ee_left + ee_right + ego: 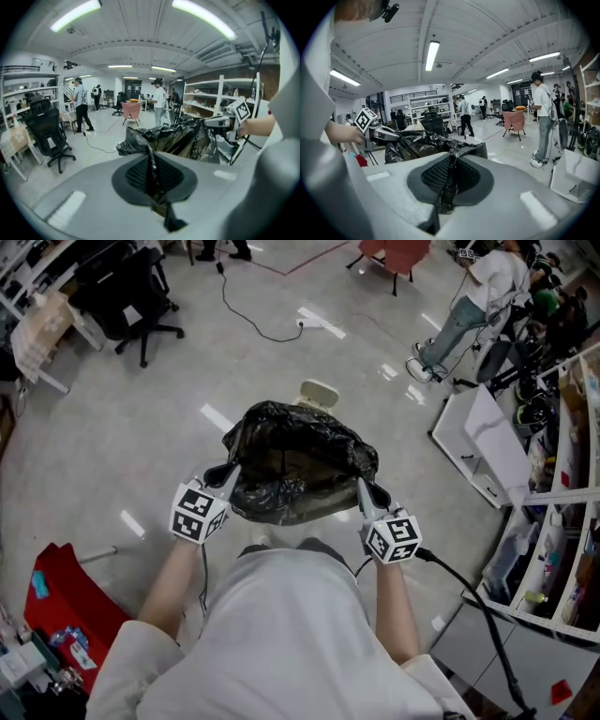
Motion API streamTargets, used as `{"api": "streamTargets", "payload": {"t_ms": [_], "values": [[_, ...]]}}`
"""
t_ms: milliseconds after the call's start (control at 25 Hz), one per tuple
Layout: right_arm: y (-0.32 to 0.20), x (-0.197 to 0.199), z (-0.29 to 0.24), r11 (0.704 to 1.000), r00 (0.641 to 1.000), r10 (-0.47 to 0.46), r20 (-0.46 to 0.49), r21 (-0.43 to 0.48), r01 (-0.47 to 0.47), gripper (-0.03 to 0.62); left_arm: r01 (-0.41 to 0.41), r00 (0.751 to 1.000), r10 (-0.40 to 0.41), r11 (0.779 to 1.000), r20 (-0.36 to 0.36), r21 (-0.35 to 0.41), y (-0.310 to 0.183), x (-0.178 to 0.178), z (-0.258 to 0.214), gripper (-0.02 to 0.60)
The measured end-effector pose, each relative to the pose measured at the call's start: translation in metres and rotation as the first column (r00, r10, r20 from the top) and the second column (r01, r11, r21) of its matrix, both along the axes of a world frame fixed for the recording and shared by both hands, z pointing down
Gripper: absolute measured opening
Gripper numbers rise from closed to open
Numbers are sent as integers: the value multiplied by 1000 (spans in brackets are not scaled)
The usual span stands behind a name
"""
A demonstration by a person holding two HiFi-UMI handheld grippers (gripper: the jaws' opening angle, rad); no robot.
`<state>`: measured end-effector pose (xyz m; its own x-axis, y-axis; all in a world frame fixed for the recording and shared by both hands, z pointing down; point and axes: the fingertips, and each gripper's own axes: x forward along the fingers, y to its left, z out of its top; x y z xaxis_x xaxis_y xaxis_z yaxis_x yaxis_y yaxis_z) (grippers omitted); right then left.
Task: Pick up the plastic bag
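Now we hold the black plastic bag (298,465) at frame centre, its mouth stretched left to right. Our left gripper (229,476) and right gripper (362,489) clamp opposite rim edges, equally near.

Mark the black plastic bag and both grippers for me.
black plastic bag (300,460): head view, crumpled middle.
left gripper (231,474): head view, jaw tips pinching the bag's left edge.
right gripper (360,486): head view, jaw tips pinching the bag's right edge.
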<state>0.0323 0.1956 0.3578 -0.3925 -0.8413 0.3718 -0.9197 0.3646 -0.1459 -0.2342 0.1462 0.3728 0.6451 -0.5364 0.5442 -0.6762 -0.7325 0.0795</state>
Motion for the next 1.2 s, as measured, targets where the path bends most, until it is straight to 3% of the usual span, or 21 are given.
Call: {"api": "streamTargets", "payload": {"t_ms": [240, 560, 1200], "values": [[22, 10, -3, 998, 997, -64, 47, -3, 64, 2, 26, 1000, -26, 999, -7, -41, 33, 19, 1, 7], [36, 19, -11, 993, 992, -120, 23, 14, 120, 2, 22, 1000, -23, 998, -11, -51, 49, 42, -6, 7], [31, 46, -21, 994, 995, -96, -5, 52, 97, 2, -3, 999, 1, 999, -37, -49, 44, 74, -14, 6]]}}
